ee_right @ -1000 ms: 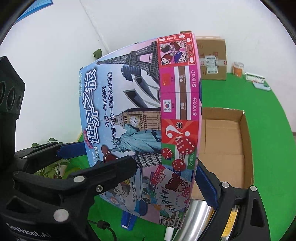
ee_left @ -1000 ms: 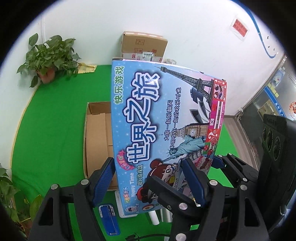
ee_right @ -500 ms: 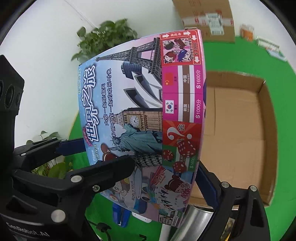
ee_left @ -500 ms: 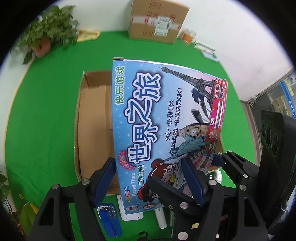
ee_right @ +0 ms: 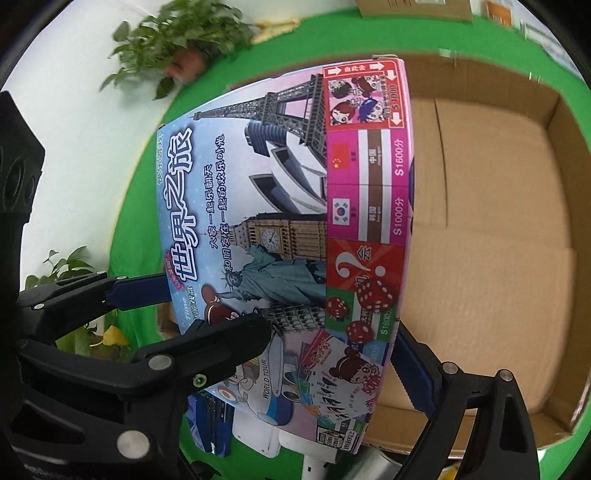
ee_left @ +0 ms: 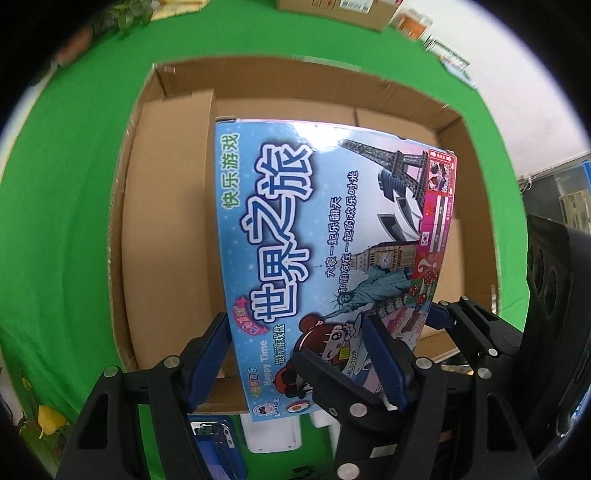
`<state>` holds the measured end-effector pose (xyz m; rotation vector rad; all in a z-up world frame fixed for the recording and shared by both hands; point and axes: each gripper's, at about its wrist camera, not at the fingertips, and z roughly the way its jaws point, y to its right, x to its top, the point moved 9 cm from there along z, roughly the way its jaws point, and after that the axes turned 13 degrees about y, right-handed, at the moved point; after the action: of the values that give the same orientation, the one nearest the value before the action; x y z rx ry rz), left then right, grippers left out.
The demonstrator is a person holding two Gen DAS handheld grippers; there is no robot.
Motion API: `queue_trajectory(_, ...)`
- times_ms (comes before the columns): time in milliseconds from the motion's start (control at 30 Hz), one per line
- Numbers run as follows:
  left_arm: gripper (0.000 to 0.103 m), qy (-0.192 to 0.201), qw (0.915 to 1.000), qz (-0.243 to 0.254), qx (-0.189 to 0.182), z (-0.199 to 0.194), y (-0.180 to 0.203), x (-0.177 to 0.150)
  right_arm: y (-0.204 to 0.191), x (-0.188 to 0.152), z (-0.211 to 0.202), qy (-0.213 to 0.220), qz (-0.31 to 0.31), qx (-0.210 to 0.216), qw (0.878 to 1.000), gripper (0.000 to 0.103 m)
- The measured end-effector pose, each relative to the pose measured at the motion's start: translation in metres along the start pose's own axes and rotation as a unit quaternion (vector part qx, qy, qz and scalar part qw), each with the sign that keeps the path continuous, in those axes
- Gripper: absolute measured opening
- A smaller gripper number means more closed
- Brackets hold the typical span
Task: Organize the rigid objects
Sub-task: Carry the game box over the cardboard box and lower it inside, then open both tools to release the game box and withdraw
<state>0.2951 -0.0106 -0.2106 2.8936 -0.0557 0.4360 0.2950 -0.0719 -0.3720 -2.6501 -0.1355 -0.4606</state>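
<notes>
A flat blue and pink board game box (ee_left: pixel 325 254) with Chinese lettering and landmark pictures is held by both grippers. My left gripper (ee_left: pixel 295 354) is shut on its near left part, my right gripper (ee_right: pixel 325 350) is shut on its near right part (ee_right: pixel 295 229). The box hangs over an open, empty brown cardboard carton (ee_left: pixel 166 221) that lies on the green cloth; the carton also shows in the right wrist view (ee_right: pixel 491 229).
Under the near edge lie a blue stapler (ee_left: pixel 218 443), a white object (ee_left: pixel 273 435) and a metal cylinder (ee_right: pixel 384 465). Potted plants (ee_right: pixel 177 48) stand at the left; a sealed carton (ee_left: pixel 340 11) and small items (ee_left: pixel 413 22) lie at the far edge.
Both grippers have carried the game box forward and tipped down, so it now hangs over the open carton, which looks much closer.
</notes>
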Motion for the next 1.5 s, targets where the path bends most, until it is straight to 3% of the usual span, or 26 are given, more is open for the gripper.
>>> queue_trajectory(100, 0.071, -0.016, 0.9999, 0.003, 0.004, 0.012, -0.002, -0.007, 0.001, -0.006, 0.022, -0.023, 0.007, -0.007, 1.000, 0.101)
queue_trajectory(200, 0.067, -0.027, 0.9996, -0.004, 0.000, 0.018, -0.004, -0.018, 0.004, -0.011, 0.038, -0.040, 0.002, -0.030, 0.999, 0.101)
queue_trajectory(267, 0.057, -0.017, 0.9996, -0.010, -0.018, 0.011, -0.005, -0.023, 0.006, -0.013, 0.044, -0.045, 0.002, -0.034, 0.998, 0.101)
queue_trajectory(367, 0.057, 0.009, 0.9998, -0.013, -0.015, -0.007, -0.017, -0.026, 0.011, -0.016, 0.048, -0.044, 0.011, -0.031, 0.998, 0.100)
queue_trajectory(433, 0.056, 0.022, 0.9992, -0.028, -0.016, -0.019, -0.029, -0.029, 0.013, -0.016, 0.054, -0.047, 0.013, -0.033, 0.998, 0.094)
queue_trajectory(467, 0.056, 0.026, 0.9990, -0.032, -0.014, -0.026, -0.035, -0.031, 0.013, -0.018, 0.055, -0.050, 0.012, -0.035, 0.998, 0.084)
queue_trajectory(567, 0.056, 0.042, 0.9985, -0.034, -0.003, -0.041, -0.047, -0.036, 0.012, -0.009, 0.066, -0.059, -0.005, -0.047, 0.997, 0.070)
queue_trajectory(633, 0.056, 0.055, 0.9979, -0.035, -0.003, -0.055, -0.048, -0.043, 0.000, -0.015, 0.067, -0.063, -0.024, -0.045, 0.997, 0.069)
queue_trajectory(700, 0.056, 0.067, 0.9971, -0.035, -0.001, -0.066, -0.049, -0.046, -0.008, -0.018, 0.070, -0.062, -0.044, -0.044, 0.996, 0.076)
queue_trajectory(800, 0.057, 0.091, 0.9952, -0.035, 0.009, -0.083, -0.055, -0.052, -0.010, -0.024, 0.063, -0.052, -0.019, -0.034, 0.998, 0.077)
queue_trajectory(1000, 0.059, 0.149, 0.9874, -0.024, 0.045, -0.108, -0.063, -0.056, -0.009, -0.030, 0.008, 0.025, -0.006, -0.064, 0.998, 0.098)
queue_trajectory(1100, 0.066, 0.170, 0.9839, -0.013, 0.054, -0.119, -0.062, -0.060, -0.025, -0.033, -0.030, 0.055, -0.032, -0.085, 0.994, 0.100)
queue_trajectory(1300, 0.066, 0.192, 0.9809, 0.000, 0.032, -0.136, -0.053, -0.075, -0.046, -0.047, -0.113, 0.090, -0.065, -0.120, 0.987, 0.102)
queue_trajectory(1400, 0.066, 0.205, 0.9784, 0.002, 0.023, -0.147, -0.051, -0.084, -0.050, -0.061, -0.144, 0.096, -0.050, -0.132, 0.985, 0.102)
queue_trajectory(1433, 0.064, 0.210, 0.9776, 0.003, 0.015, -0.151, -0.049, -0.089, -0.050, -0.069, -0.153, 0.099, -0.045, -0.133, 0.985, 0.101)
queue_trajectory(1500, 0.026, 0.209, 0.9778, 0.006, -0.015, -0.155, -0.045, -0.097, -0.051, -0.081, -0.164, 0.114, -0.039, -0.142, 0.982, 0.098)
